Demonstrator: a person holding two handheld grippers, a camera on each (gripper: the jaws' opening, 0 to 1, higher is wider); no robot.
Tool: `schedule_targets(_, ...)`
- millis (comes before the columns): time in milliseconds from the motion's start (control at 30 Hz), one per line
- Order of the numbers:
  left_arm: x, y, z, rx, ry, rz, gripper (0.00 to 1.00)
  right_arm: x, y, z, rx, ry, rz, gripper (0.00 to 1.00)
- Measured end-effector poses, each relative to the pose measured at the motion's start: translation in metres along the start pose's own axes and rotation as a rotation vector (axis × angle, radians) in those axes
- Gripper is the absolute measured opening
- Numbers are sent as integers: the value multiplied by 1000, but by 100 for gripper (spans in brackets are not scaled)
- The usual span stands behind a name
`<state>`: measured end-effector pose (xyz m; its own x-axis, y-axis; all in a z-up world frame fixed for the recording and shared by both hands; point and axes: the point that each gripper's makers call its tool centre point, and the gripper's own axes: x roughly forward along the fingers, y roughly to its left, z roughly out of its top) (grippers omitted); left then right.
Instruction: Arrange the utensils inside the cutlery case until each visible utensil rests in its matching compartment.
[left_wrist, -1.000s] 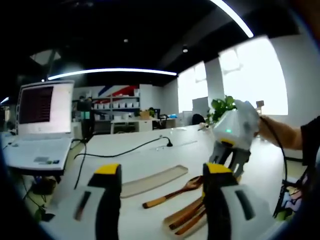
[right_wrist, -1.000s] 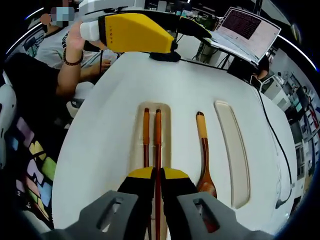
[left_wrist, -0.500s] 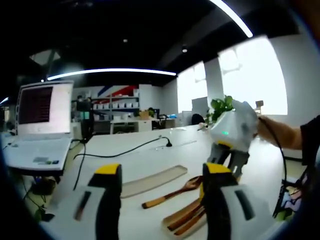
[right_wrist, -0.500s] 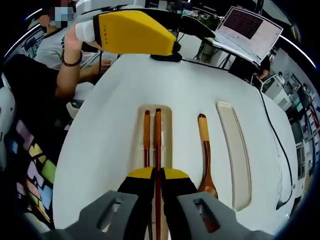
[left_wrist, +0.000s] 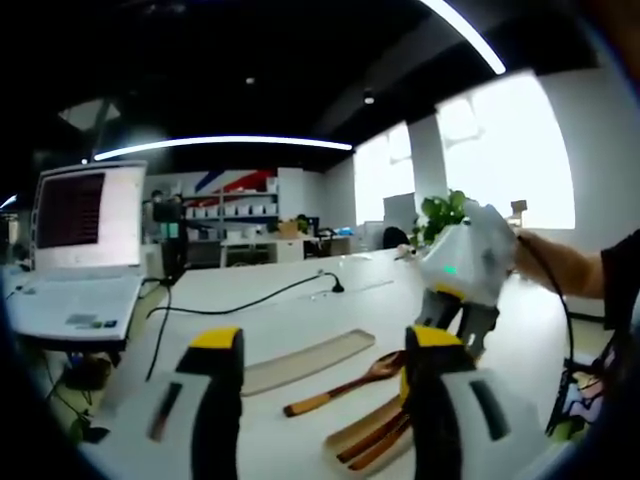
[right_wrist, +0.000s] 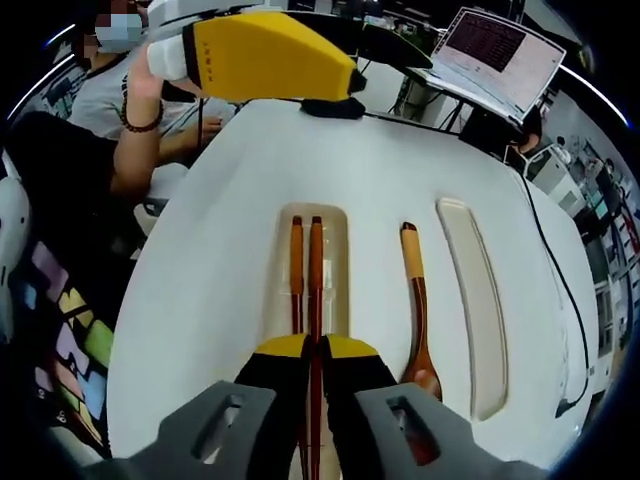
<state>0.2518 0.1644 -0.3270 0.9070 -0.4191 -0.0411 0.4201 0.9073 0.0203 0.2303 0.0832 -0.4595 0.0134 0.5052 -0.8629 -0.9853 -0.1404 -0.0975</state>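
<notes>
1. In the left gripper view, your left tongs (left_wrist: 325, 400) stand spread wide with nothing between them, raised above the white surface (left_wrist: 270, 320). Beyond them lie a shallow tray (left_wrist: 300, 361), a wooden spoon (left_wrist: 345, 383) and a second tray (left_wrist: 360, 432) holding chopsticks (left_wrist: 375, 440). Your right tongs (left_wrist: 462, 325) reach down at the right. A laptop (left_wrist: 75, 260) sits far left.

2. In the right gripper view, your right tongs (right_wrist: 316, 350) are pressed together on one chopstick (right_wrist: 316, 285), which lies along the chopstick tray (right_wrist: 336, 265) beside its mate (right_wrist: 296, 270). The spoon (right_wrist: 416, 315) rests on the bare surface (right_wrist: 230, 250) between that tray and the long tray (right_wrist: 478, 300) on the right. Your left tongs (right_wrist: 265, 60) hover at the far end.
</notes>
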Motion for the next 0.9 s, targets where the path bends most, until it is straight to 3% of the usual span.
schedule_targets(133, 0, -1, 0, 2, 2, -3, 68, -4, 2, 6, -12, -30, -3, 12)
schedule_targets(633, -1, 2, 1, -3, -1, 0, 68, -9, -5, 16, -2, -53, -21, 14)
schedule_targets(900, -3, 6, 4, -6, -13, 7, 67, -22, -30, 26, 10, -48, -61, 16)
